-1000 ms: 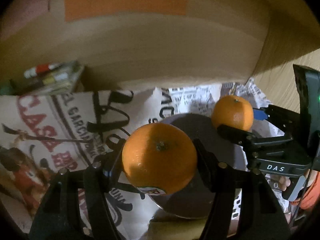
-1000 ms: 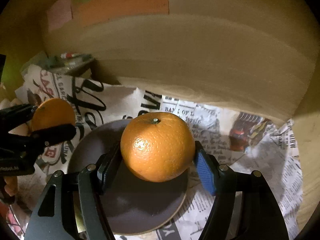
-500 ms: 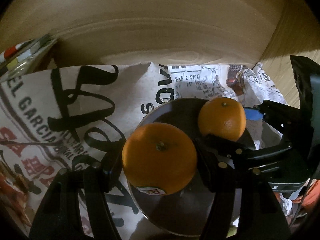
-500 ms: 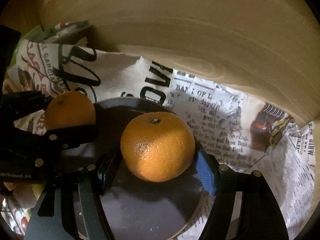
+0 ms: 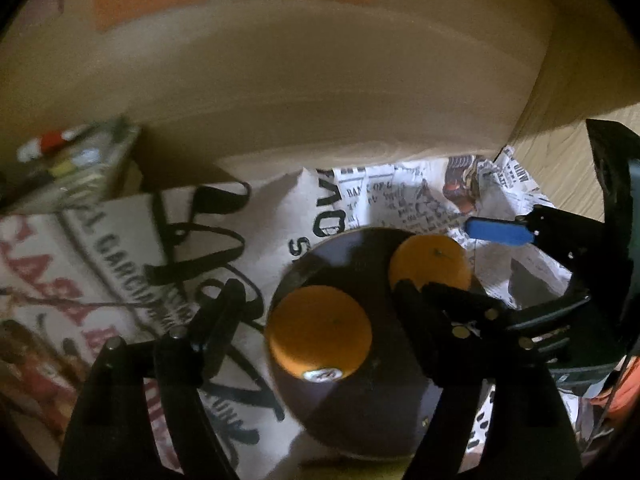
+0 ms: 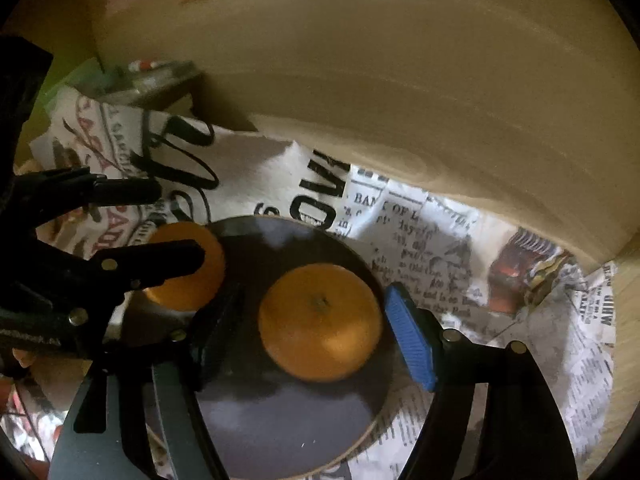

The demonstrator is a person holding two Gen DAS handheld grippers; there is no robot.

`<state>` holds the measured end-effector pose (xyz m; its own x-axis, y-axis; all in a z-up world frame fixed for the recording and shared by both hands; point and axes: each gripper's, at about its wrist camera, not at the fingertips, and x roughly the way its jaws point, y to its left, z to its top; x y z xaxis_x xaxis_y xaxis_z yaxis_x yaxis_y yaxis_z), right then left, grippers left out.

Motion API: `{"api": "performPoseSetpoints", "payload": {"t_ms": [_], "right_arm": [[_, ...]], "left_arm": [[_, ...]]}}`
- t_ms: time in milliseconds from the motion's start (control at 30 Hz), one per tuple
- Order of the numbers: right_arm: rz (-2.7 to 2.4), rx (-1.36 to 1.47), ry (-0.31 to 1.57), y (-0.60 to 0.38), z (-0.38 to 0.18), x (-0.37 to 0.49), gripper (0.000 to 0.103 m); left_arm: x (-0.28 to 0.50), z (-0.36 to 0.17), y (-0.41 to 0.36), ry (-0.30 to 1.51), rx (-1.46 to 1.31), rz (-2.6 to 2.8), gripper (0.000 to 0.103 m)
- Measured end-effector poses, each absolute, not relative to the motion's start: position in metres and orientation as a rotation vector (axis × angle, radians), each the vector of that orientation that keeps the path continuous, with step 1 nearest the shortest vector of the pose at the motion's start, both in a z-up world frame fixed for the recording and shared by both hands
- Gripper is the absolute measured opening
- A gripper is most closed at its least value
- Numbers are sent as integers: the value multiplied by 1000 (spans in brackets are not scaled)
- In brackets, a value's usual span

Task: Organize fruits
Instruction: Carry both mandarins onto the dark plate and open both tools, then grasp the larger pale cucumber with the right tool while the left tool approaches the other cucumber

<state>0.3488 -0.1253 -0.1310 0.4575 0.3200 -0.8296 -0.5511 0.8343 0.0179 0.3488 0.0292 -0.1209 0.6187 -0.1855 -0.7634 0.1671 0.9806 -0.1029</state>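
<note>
Oranges [image 5: 320, 330] between opening tongs [image 5: 316, 320].

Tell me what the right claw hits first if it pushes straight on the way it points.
Likely the orange sitting between its opening fingers on the dark plate. The right claw is not pressing it; depth is hard to judge.

You see a light wooden tabletop [image 6: 628, 280] at the right edge of the frame, covered with sheets of printed newspaper [image 6: 460, 264]. A dark round plate [image 6: 280, 412] lies on the paper at lower centre. A blurred stack of packets [image 6: 160, 76] sits in the upper left.
</note>
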Motion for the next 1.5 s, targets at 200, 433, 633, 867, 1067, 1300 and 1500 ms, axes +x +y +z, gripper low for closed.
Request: {"api": "performPoseSetpoints", "payload": {"t_ms": [200,433,633,867,1067,1300,1500], "right_arm": [[544,-214,889,-133,-99,320,74],[556,-205,815,-130,-76,272,77],[585,-186,805,-123,-83,231,80],[632,-166,893,-112,-118,195,80],[670,-192,970,-102,-143,182,79],[696,-182,1029,-106,-150,185,68],[724,-258,1022,-100,-148,179,58]], "left_arm": [[309,-96,41,805,-17,-175,88],[253,-90,52,763,-6,-149,95],[205,-102,64,773,-12,-138,99],[174,-134,69,843,-27,-126,99],[156,-146,72,857,-28,-115,99],[158,-158,71,874,-14,-103,99],[182,-174,69,926,6,-99,99]]}}
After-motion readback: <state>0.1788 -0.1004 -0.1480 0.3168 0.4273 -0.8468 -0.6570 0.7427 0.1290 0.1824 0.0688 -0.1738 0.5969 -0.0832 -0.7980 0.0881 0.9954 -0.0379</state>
